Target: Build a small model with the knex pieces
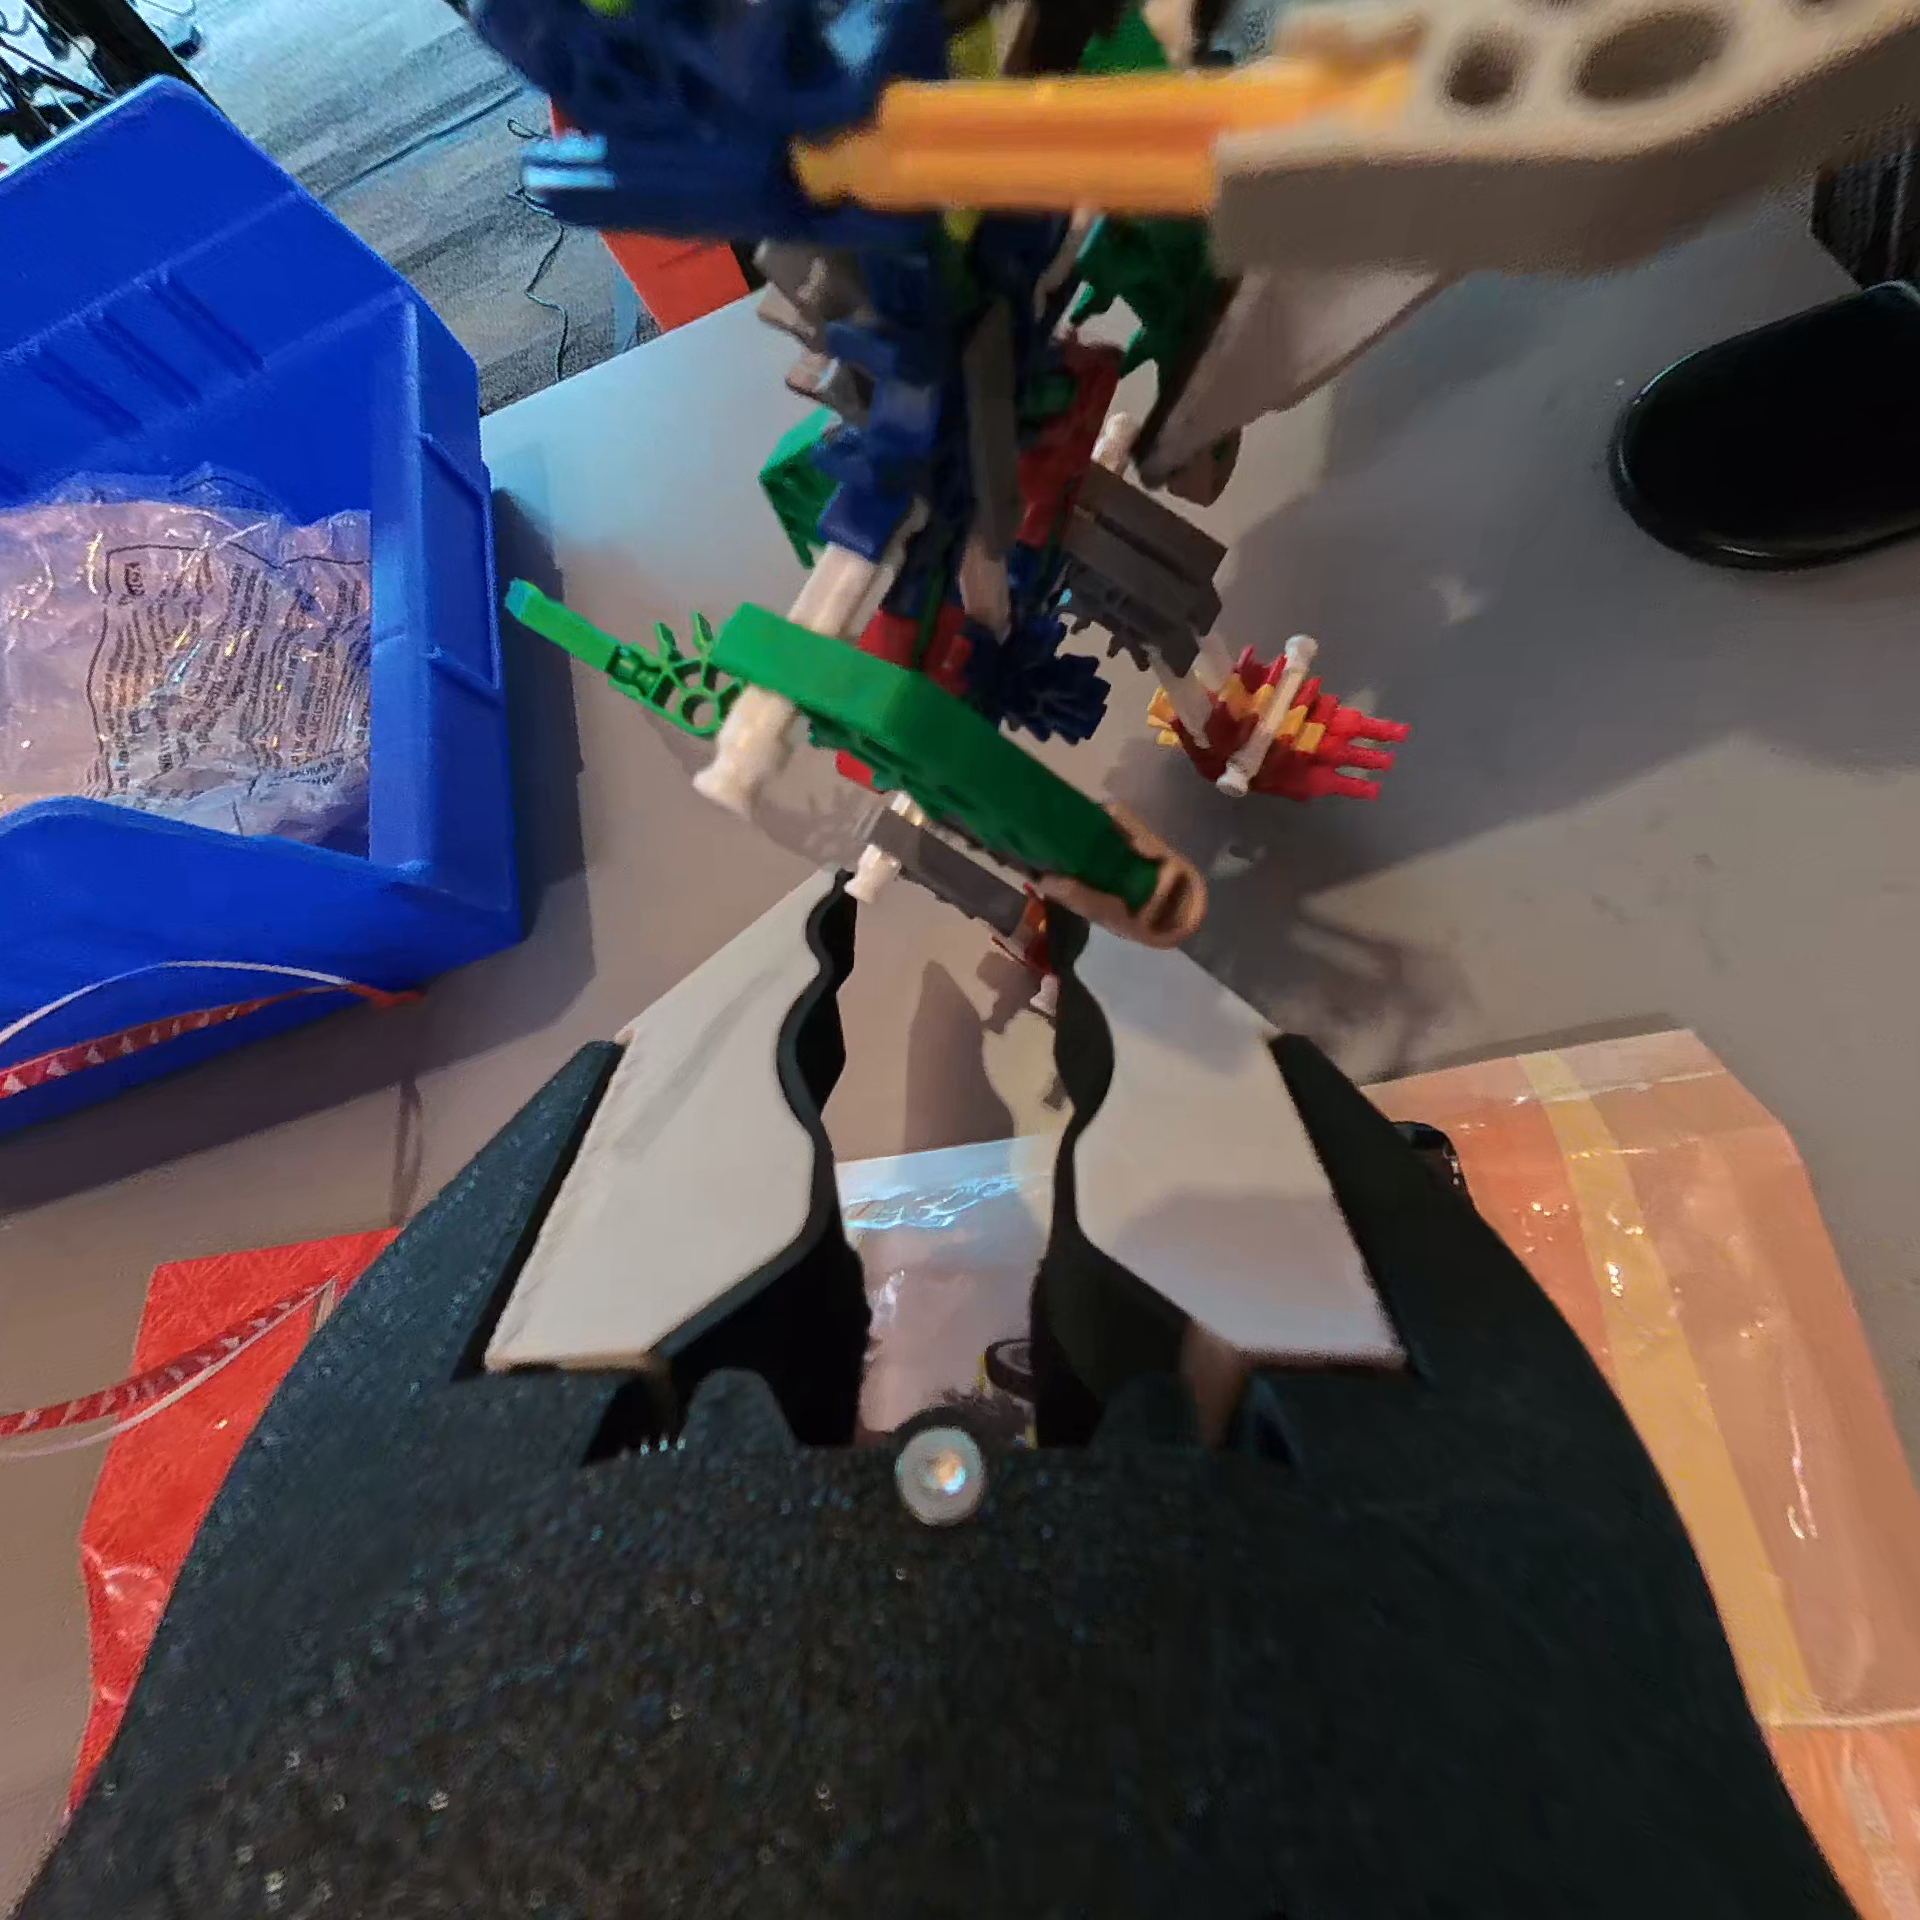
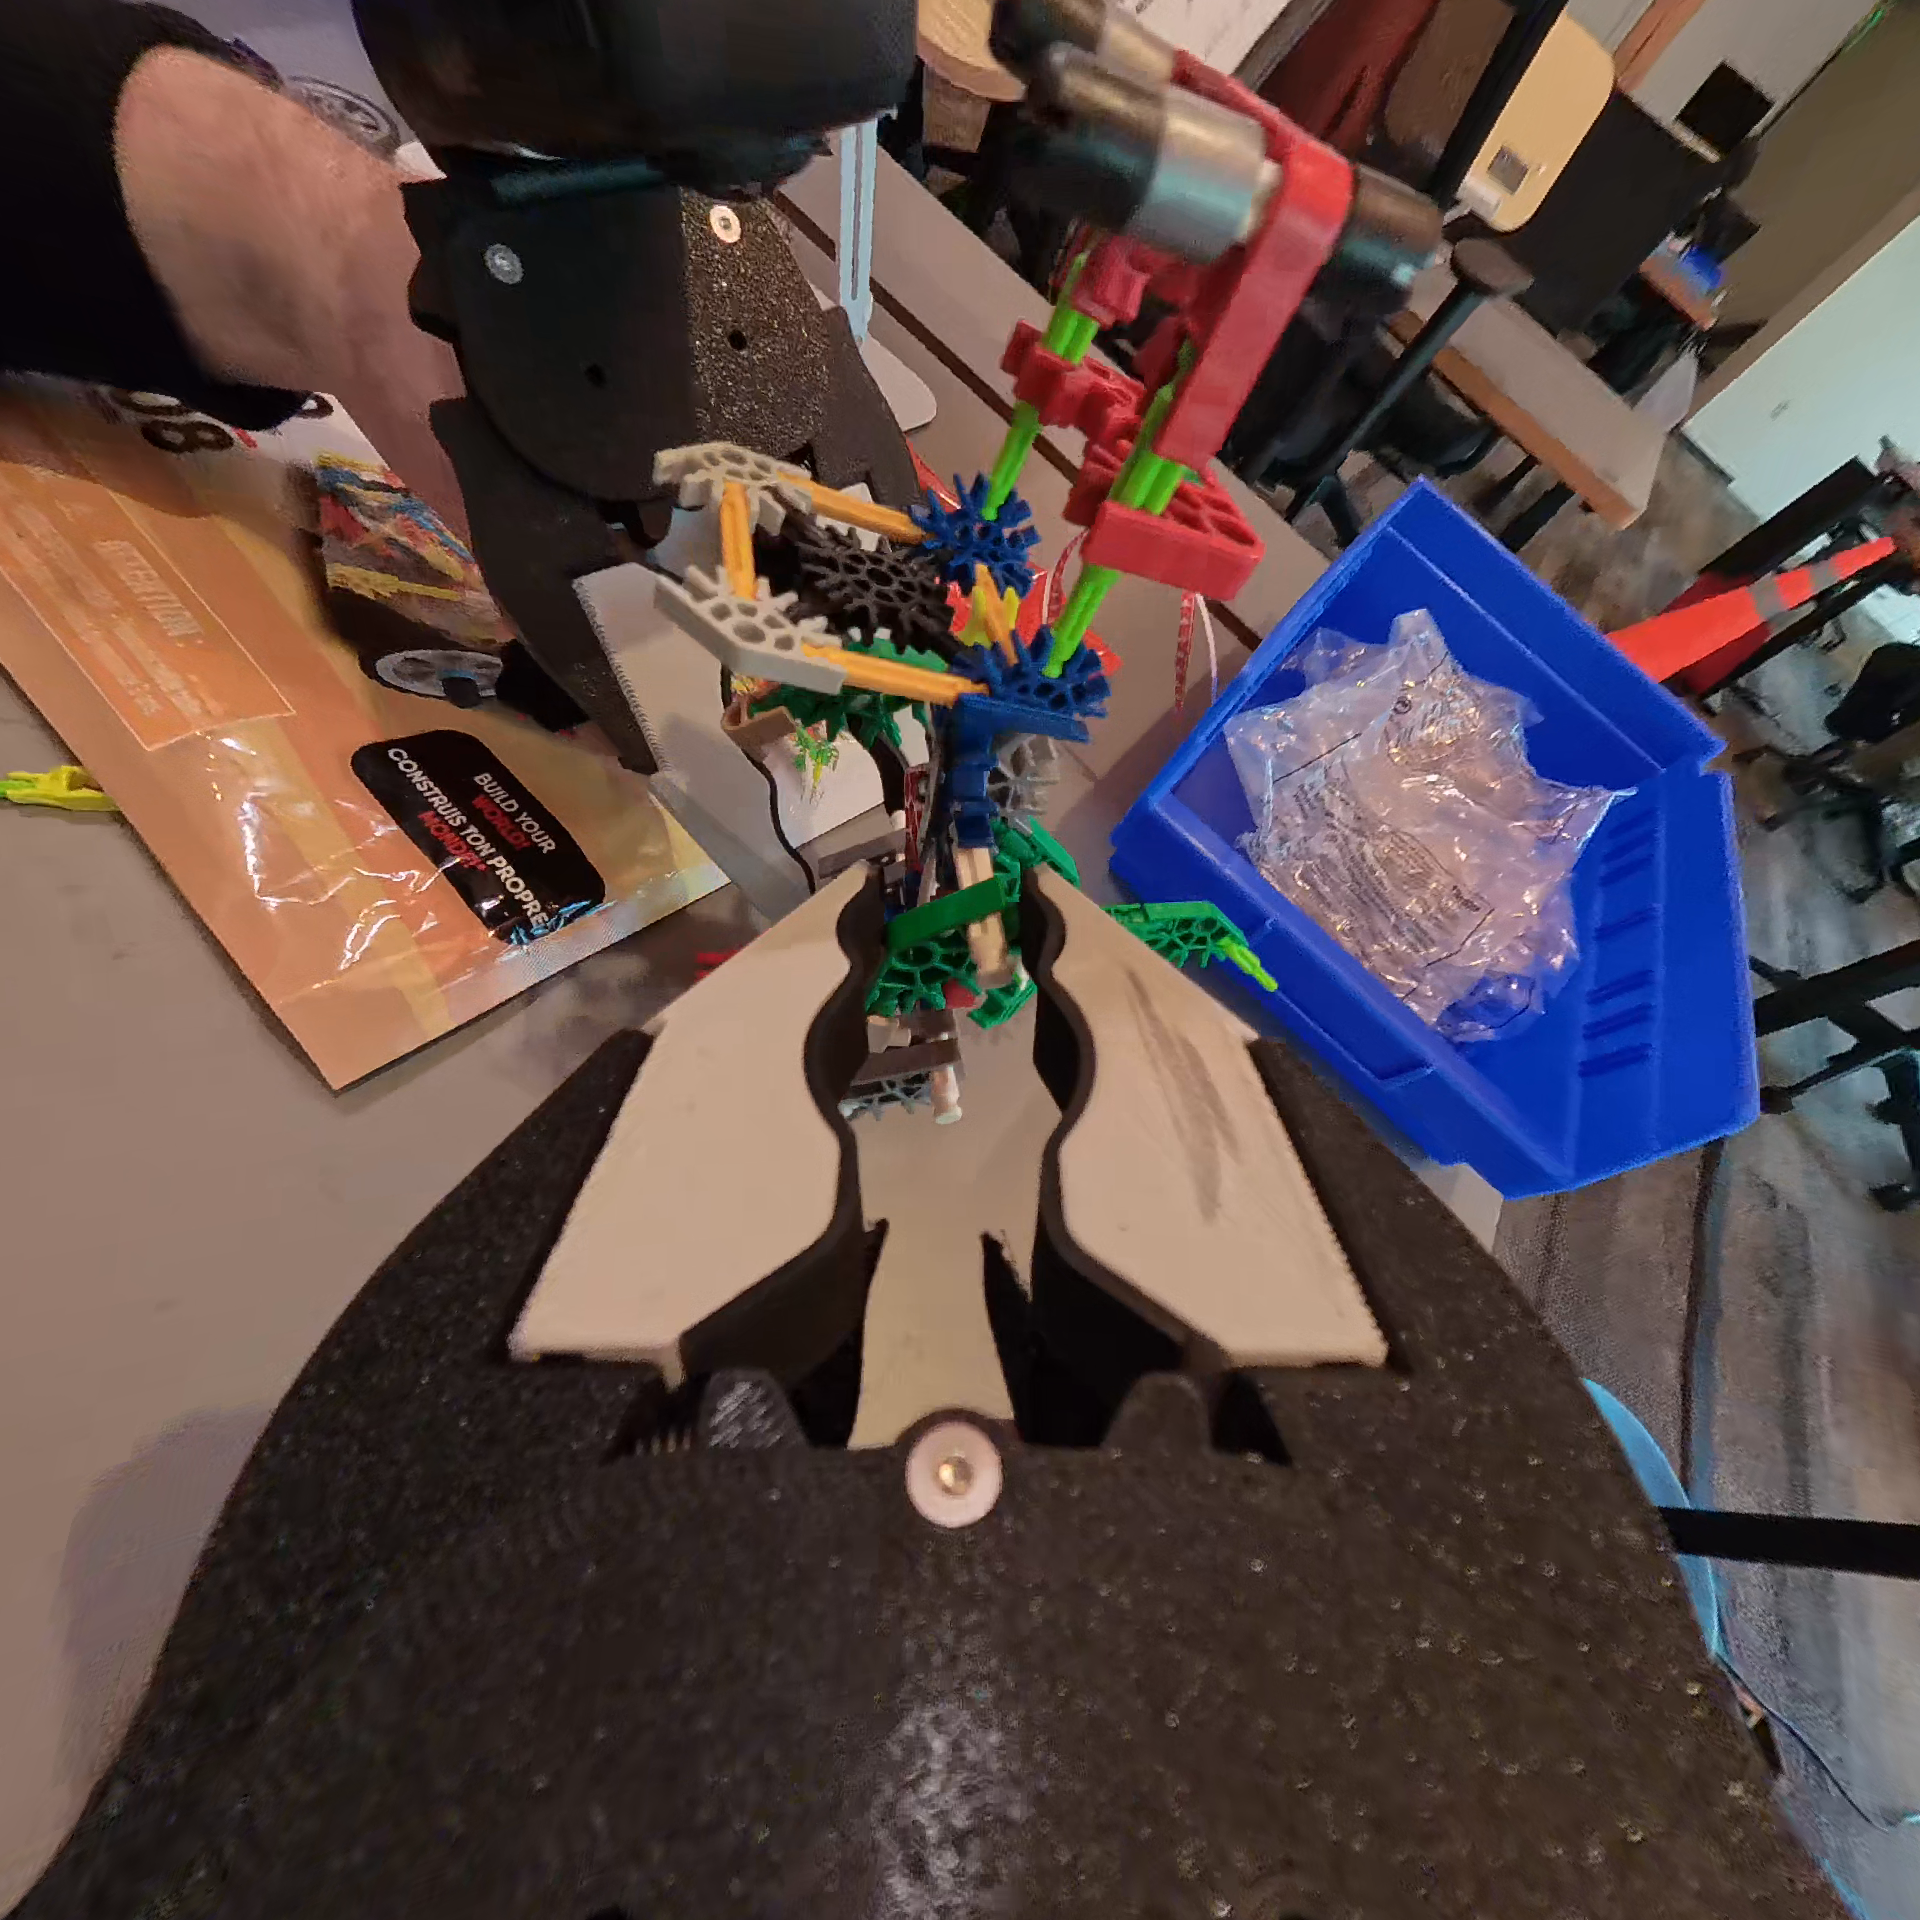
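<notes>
- Two grippers met at one rod-and-connector toy model (image 2: pixel 966 665) held above the grey table (image 1: pixel 1558 831).
- Right gripper (image 2: pixel 940 935): jaws clamped on the model's green lower end.
- Left gripper (image 1: pixel 951 925): jaws parted, tips touching the model's grey piece.
- Blue bin (image 2: pixel 1621 1039) with a clear plastic bag (image 2: pixel 1403 821) sat nearby.

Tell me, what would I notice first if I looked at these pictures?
Probably the colourful toy model of plastic rods and snowflake-shaped connectors, held up over the grey table between the two grippers; the right gripper is closed on its green lower end. Next, the bright blue bin beside it, holding a crinkled clear bag.
</notes>
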The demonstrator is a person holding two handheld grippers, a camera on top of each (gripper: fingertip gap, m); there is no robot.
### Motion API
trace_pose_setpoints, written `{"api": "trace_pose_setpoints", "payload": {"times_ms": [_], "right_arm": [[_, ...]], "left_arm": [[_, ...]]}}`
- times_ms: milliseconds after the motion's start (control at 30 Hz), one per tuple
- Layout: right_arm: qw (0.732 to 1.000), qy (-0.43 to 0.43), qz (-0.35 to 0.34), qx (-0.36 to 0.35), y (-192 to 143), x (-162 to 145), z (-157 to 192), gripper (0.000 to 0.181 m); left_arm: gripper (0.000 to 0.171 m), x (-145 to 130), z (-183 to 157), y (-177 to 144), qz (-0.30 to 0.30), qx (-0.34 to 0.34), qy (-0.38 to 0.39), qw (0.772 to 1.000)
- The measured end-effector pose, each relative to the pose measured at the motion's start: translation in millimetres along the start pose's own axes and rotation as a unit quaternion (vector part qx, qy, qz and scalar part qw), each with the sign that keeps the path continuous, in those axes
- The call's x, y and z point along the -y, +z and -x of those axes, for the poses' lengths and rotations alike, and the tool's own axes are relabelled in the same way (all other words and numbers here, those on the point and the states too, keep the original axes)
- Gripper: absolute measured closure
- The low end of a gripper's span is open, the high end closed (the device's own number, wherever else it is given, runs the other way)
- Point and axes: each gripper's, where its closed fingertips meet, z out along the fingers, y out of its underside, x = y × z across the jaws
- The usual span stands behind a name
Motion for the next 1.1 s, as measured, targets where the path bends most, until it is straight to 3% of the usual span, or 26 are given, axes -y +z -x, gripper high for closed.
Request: {"api": "trace_pose_setpoints", "payload": {"times_ms": [200,500,667,833,967,1100], "right_arm": [[1.000,0.019,-0.022,-0.008,-4,-6,3,0.157],[0.996,0.086,-0.021,0.028,-10,-8,4,0.145],[0.995,0.095,-0.015,0.029,-16,-11,6,0.141],[0.987,0.159,-0.003,0.027,-25,-26,13,0.131],[0.983,0.178,0.034,0.032,-13,-50,24,0.132],[0.983,0.176,0.042,0.025,-8,-54,22,0.135]], "left_arm": [[0.139,1,-2,-1,-0.007,0.008,0.006,1.000],[0.162,-3,-8,6,0.000,0.001,0.010,1.000],[0.162,-2,-10,8,-0.003,-0.002,0.007,1.000],[0.163,-1,-12,9,-0.003,-0.005,0.005,1.000],[0.163,-1,-12,9,-0.002,-0.006,-0.002,1.000],[0.158,-2,-13,9,0.007,-0.001,-0.006,1.000]]}}
